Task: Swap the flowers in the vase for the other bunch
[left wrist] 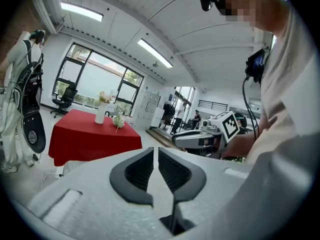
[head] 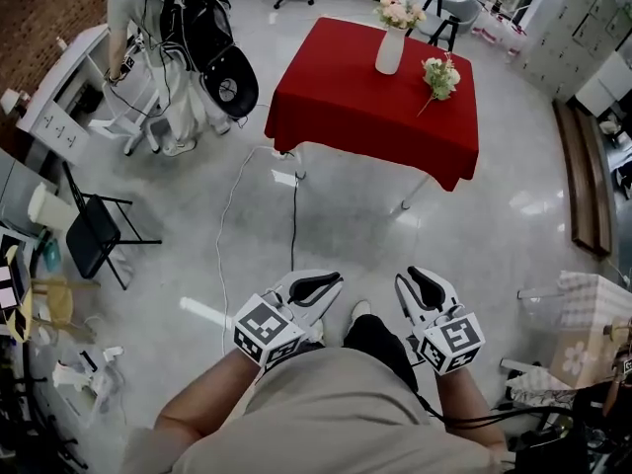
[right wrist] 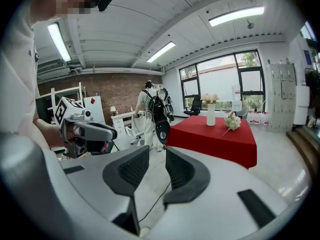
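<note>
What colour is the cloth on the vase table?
Red; the tablecloth shows best in the head view.

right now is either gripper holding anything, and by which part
Nothing is held: the white, black-padded left gripper is shut on nothing, the matching right gripper open and empty.

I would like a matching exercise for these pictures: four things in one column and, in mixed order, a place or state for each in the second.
1. vase
2. loose bunch
3. left tool
4. right tool

A. lying on the red table
B. jaws apart, nothing between
C. upright, holding pink flowers
D. jaws together

Pairs: 1-C, 2-A, 3-D, 4-B
</note>
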`<state>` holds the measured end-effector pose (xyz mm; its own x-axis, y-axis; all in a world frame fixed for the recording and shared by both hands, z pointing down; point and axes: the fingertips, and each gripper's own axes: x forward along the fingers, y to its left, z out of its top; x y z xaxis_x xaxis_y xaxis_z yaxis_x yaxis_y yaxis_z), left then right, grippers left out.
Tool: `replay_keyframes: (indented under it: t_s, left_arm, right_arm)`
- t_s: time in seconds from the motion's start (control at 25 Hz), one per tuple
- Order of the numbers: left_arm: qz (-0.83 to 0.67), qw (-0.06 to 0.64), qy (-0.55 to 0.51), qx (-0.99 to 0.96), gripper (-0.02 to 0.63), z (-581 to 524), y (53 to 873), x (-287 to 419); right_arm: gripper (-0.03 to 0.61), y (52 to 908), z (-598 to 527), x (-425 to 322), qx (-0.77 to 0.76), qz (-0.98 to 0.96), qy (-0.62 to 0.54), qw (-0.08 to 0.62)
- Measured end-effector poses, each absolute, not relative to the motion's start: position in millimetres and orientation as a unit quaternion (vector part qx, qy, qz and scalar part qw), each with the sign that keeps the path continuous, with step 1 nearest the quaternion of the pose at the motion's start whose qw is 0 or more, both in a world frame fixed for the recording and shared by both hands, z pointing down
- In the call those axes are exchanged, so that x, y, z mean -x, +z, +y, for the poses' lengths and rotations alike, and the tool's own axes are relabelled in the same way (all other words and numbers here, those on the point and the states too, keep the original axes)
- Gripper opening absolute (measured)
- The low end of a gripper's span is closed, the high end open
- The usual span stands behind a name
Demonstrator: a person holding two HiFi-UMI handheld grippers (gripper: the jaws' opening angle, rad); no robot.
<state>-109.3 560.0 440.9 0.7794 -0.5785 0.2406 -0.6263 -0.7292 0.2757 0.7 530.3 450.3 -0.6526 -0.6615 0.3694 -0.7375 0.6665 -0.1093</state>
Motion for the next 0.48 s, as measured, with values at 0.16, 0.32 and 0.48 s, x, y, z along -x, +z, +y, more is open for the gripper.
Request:
replay_keyframes:
  t_s: [0.16,0.32,0.48]
  left_arm:
    - [-0.338,0.181,0.066,-0.921,0.035,532.6,446.4,115.3]
    - [-0.353,0.181,0.076,-0.915,0.054,492.4,455.6,116.7]
    - [-0.363,0.183,0.09,-0.909,0.057,438.1,452.9,107.4]
  right_arm:
    - [0.11,452.1,500.2,2.2,-0.384,-0.902,0.127,0.152]
    - [0.11,457.8,453.5,-0.4,-0.381,-0.905,0.128,0.139]
    - [0.11,453.6,391.5,-12.5,-0.378,-0.909,0.129,0.121]
